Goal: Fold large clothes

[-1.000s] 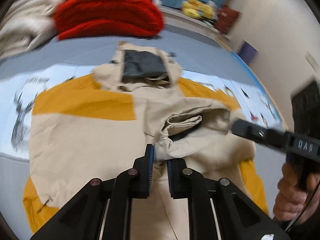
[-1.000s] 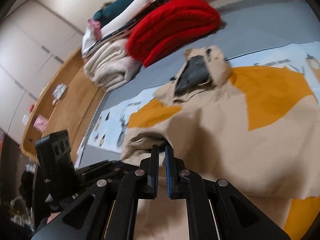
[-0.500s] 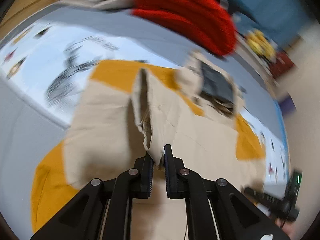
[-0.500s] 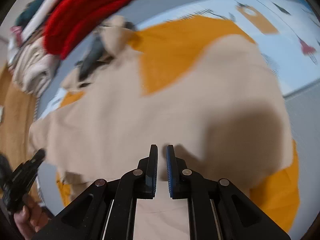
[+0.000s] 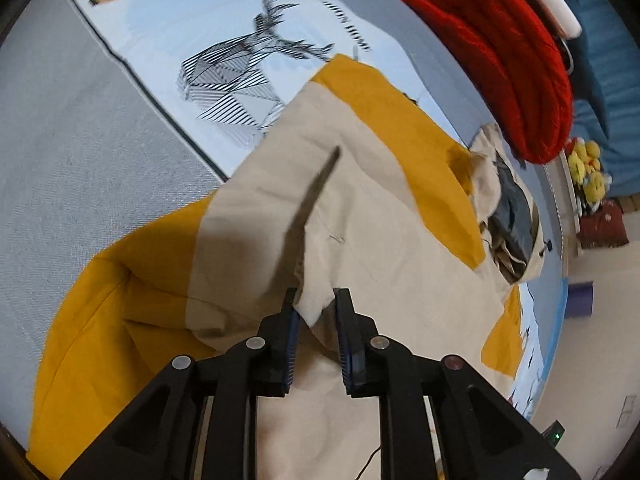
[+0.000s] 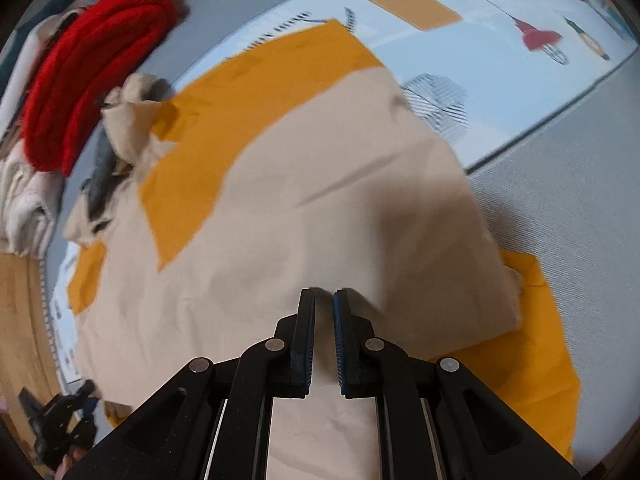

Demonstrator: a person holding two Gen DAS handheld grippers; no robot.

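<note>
A large beige and mustard-yellow hooded jacket [image 5: 380,216] lies spread on a bed; it also fills the right wrist view [image 6: 280,208]. Its hood with dark lining [image 5: 512,208] points toward the far side. My left gripper [image 5: 316,308] has its jaws slightly parted, with a beige fold of the jacket between them, rising as a ridge ahead. My right gripper [image 6: 324,300] hovers over the jacket's beige body, jaws nearly closed with a narrow gap and nothing between them.
A red knitted blanket [image 5: 504,52] and folded pale clothes [image 6: 20,184] are stacked at the far side. A printed light-blue sheet [image 5: 224,40] covers the grey mattress [image 5: 60,128]. Yellow plush toys [image 5: 588,172] sit on a ledge. Wooden floor [image 6: 20,320] lies beyond the bed edge.
Both grippers swung outward over the jacket. The left gripper's jaws have parted a little around the beige fold. The right gripper let go of the cloth it held a second ago.
</note>
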